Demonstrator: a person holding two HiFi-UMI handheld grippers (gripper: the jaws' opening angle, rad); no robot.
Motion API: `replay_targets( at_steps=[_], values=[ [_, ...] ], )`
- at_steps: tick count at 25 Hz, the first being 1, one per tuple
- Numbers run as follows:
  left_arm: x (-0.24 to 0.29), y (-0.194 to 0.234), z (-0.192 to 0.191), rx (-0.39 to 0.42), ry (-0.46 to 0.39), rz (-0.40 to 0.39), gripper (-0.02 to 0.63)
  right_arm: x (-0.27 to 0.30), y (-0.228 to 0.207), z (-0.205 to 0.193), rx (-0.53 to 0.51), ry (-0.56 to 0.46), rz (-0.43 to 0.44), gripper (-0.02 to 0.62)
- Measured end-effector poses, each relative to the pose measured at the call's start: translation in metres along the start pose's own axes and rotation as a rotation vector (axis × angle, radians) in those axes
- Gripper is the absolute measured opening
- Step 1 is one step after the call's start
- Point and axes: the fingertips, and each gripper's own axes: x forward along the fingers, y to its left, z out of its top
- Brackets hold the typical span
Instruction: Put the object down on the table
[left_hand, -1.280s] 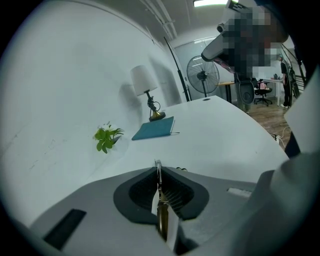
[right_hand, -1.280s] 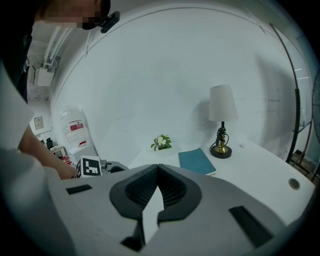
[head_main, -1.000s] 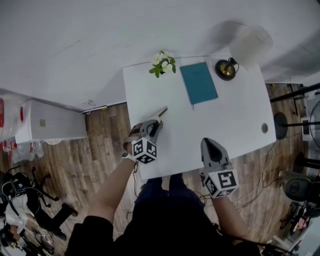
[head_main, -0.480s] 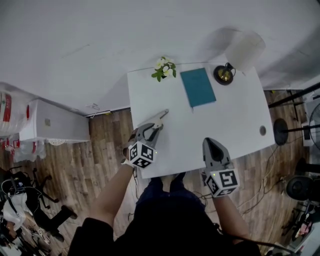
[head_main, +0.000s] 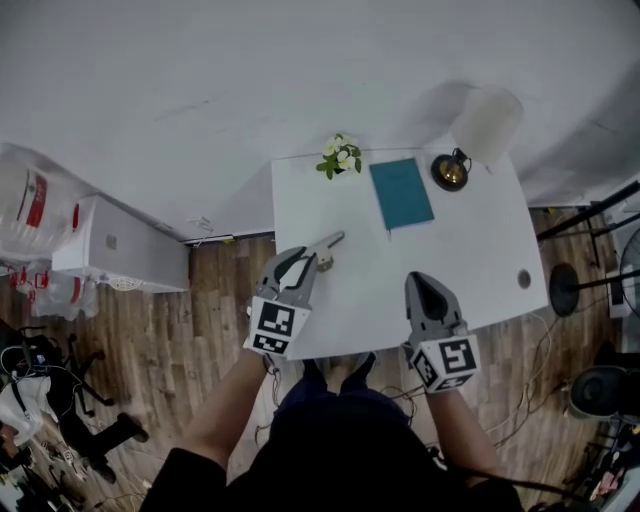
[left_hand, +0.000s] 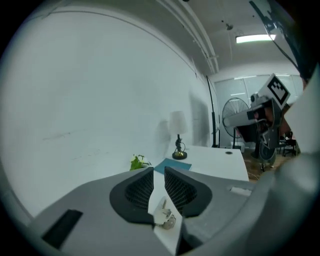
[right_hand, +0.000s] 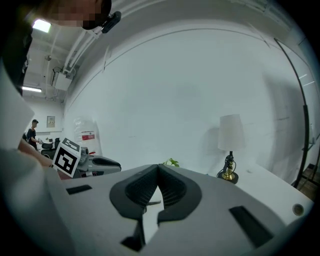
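A small pale metal object (head_main: 328, 246), thin like a key, lies on the white table (head_main: 470, 250) near its left edge. My left gripper (head_main: 306, 260) is just behind it, open, with nothing between the pads. In the left gripper view the object (left_hand: 163, 216) shows on the table through the narrow gap between the jaws of the left gripper (left_hand: 158, 173). My right gripper (head_main: 419, 283) hovers over the table's front edge, shut and empty. In its own view the right gripper (right_hand: 158, 170) has its pads touching.
At the back of the table are a teal book (head_main: 401, 193), a small flowering plant (head_main: 341, 157) and a brass-based lamp (head_main: 451, 170). A cable hole (head_main: 524, 279) sits near the right edge. A white cabinet (head_main: 120, 255) stands on the wooden floor at the left.
My left gripper has drawn back toward the person and away from the object, which stays on the table. The right gripper has held its place.
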Motion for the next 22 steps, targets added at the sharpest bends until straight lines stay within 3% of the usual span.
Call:
replay_targets(
  at_steps=[8,17,22],
  values=[
    [-0.044,0.003,0.088,-0.001,-0.158,0.054,0.044,-0.001,0.011,0.05,-0.046,-0.099,0.029,0.005],
    [-0.065,0.001,0.145,0.063,-0.257,0.095,0.037,-0.003,0.023,0.09,-0.109,-0.18,0.047,0.005],
    [-0.073,0.009,0.163,0.055,-0.279,0.118,0.034,-0.004,0.022,0.112,-0.126,-0.227,0.049,0.005]
  ],
)
